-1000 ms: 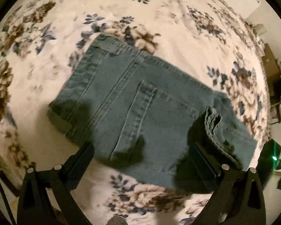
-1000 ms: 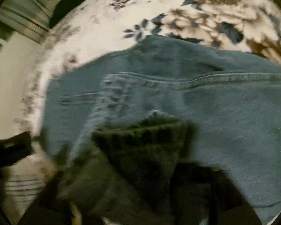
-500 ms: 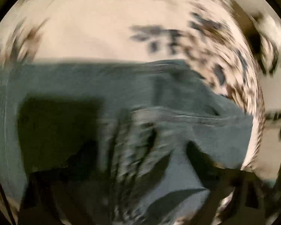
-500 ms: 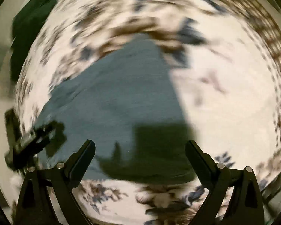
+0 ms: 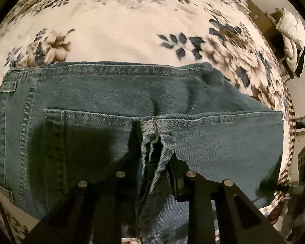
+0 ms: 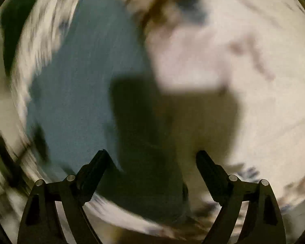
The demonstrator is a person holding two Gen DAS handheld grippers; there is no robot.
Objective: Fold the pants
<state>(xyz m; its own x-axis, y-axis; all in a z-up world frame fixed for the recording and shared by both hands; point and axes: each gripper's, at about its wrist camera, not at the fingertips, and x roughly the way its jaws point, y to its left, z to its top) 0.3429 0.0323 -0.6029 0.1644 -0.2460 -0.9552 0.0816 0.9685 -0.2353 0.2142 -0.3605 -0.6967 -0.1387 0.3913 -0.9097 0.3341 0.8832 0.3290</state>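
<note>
Blue-green denim pants (image 5: pixel 111 93) lie folded on the flowered bed cover (image 5: pixel 122 30), back pocket and waistband up. My left gripper (image 5: pixel 154 158) points steeply down; its jaws are closing, and a bunched hem of the pants (image 5: pixel 158 146) is pinched between its fingers. In the blurred right wrist view the pants (image 6: pixel 81 81) fill the left half. My right gripper (image 6: pixel 152 158) hovers over their edge, where the gripper's shadow falls. Its jaws stand wide, closing a little, with nothing held between them.
The bed's right edge curves down past the pants, with a white bundle (image 5: pixel 290 32) on dark furniture beyond it. A dark green shape (image 6: pixel 14 30) sits at the upper left past the bed. Bare cover (image 6: pixel 244 81) spreads right of the pants.
My left gripper dropped onto the pants and closed from wide open onto the bunched hem. My right gripper lost the dark cloth before its camera and swung over to the pants' edge.
</note>
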